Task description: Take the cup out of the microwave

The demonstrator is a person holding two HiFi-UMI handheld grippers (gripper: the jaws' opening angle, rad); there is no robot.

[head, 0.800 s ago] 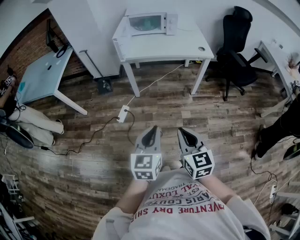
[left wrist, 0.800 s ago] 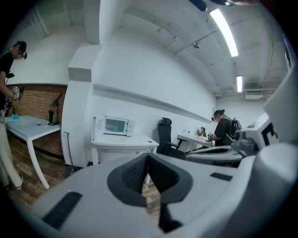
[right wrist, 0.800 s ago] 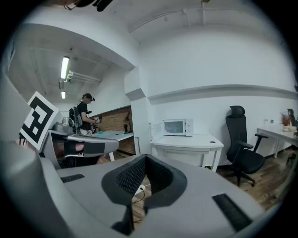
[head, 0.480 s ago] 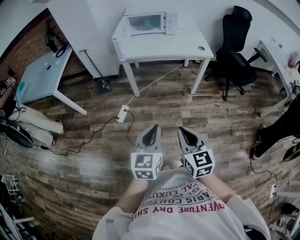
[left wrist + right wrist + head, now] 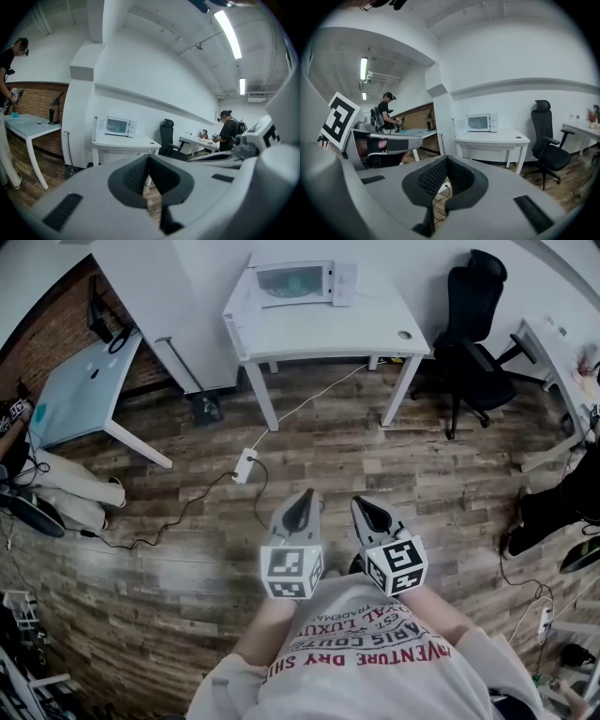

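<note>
Both closed and empty: my left tongs [image 5: 303, 497] and right tongs [image 5: 363, 503]; microwave [image 5: 294, 284], door open, on white bench [image 5: 323, 331], well apart.

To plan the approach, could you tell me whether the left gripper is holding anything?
No, the left gripper has its jaws shut together with nothing between them.

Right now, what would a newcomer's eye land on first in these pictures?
The two marker-cubed tools, left tool and right tool, sit side by side low in the head view, both shut and empty above the wood floor. Beyond them, a white microwave stands at the back of a white table by the wall, with a black office chair to its right.
</note>
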